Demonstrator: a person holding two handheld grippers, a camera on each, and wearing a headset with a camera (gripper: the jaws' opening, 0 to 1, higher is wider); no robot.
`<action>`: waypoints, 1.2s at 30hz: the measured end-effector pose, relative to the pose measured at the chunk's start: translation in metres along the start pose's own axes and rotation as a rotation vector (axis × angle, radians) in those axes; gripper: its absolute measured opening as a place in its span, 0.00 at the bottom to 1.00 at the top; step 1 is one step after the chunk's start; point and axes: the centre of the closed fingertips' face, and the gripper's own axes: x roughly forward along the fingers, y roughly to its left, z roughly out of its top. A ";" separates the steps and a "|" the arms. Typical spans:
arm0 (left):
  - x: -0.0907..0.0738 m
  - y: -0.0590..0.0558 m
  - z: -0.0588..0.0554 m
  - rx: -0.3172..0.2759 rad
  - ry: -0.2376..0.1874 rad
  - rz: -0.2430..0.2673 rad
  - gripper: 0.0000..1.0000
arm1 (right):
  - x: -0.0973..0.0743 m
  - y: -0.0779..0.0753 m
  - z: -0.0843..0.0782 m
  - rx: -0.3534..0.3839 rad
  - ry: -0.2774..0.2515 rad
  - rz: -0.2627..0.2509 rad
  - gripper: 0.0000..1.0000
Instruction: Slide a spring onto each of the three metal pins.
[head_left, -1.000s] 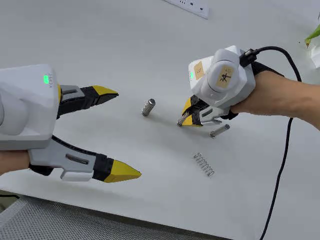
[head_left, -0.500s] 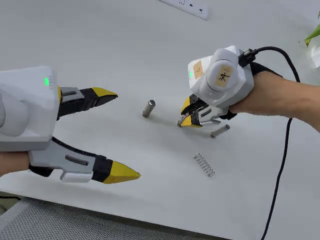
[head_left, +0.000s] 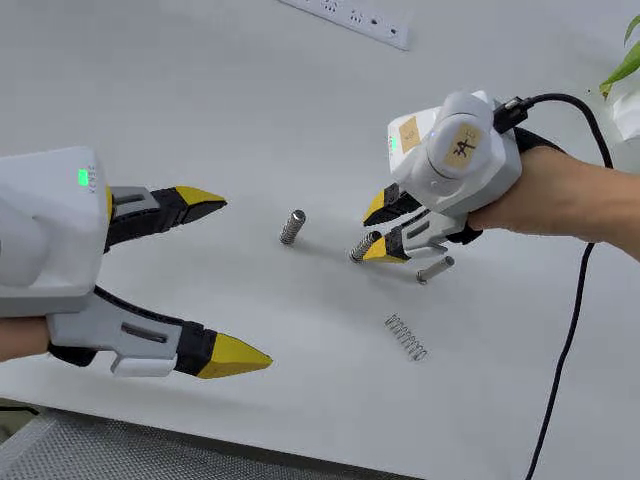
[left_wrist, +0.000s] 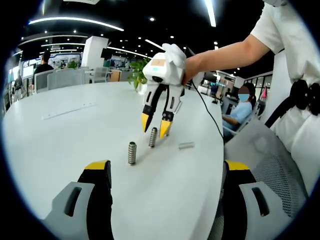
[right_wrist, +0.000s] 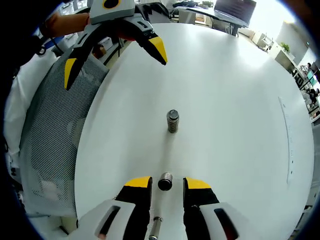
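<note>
Two are done: the first pin (head_left: 291, 227) stands with its spring, and the second pin (head_left: 362, 246) too, between the open jaws of the right gripper (head_left: 374, 232). The bare pin (head_left: 434, 269) and the loose spring (head_left: 406, 336) are left; the left gripper (head_left: 238, 280) is open.

The left gripper (head_left: 245, 282)'s housing runs off the head view's left edge, hiding most of the hand (head_left: 20, 338) behind it. Behind the right gripper (head_left: 373, 233), the forearm (head_left: 590, 205) and cable (head_left: 571, 300) leave the frame. Whether its tips touch the sprung pin (right_wrist: 165, 181) between them cannot be told. Just behind those tips, a bare pin (right_wrist: 156, 226) is cut by the right gripper view's bottom edge.
</note>
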 end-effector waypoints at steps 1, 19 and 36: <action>-0.001 0.000 0.001 0.002 0.001 0.000 0.91 | -0.002 0.001 0.000 0.004 -0.004 -0.001 0.23; -0.008 -0.002 0.005 0.030 0.024 0.012 0.92 | -0.040 0.010 -0.002 0.076 -0.121 -0.092 0.41; -0.014 0.000 0.006 0.060 0.063 0.020 0.93 | -0.074 0.027 -0.029 0.184 -0.242 -0.196 0.65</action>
